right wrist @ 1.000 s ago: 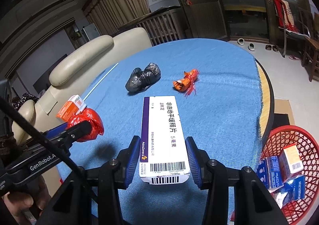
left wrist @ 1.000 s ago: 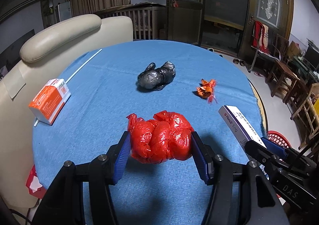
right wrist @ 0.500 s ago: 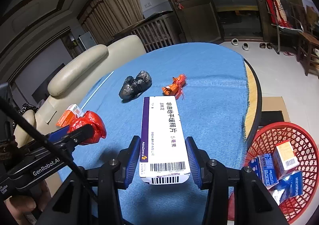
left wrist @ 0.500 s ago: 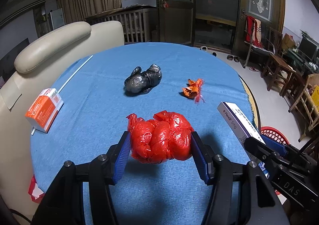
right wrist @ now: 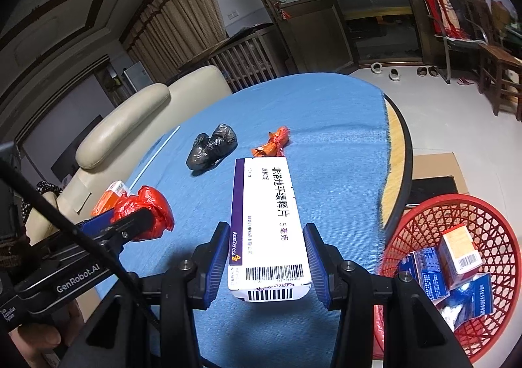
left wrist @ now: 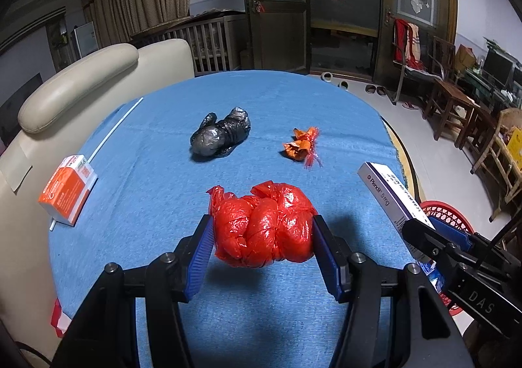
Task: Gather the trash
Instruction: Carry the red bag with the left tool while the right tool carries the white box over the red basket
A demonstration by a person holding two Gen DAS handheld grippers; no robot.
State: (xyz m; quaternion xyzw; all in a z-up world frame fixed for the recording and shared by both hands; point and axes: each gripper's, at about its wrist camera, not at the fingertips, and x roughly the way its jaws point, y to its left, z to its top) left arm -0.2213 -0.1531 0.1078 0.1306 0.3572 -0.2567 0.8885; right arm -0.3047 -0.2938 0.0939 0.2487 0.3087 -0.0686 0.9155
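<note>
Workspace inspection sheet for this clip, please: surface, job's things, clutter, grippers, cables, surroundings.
Surface: round table under blue cloth.
Job's things: black bag, orange wrapper, orange box lying on the cloth; red basket on the floor holds boxes.
Clutter: white stick.
Grippers: left hand-held gripper shut on red bag; right hand-held gripper shut on medicine box.
Cables: black cable at left gripper.
Surroundings: cream sofa, wooden doors.
</note>
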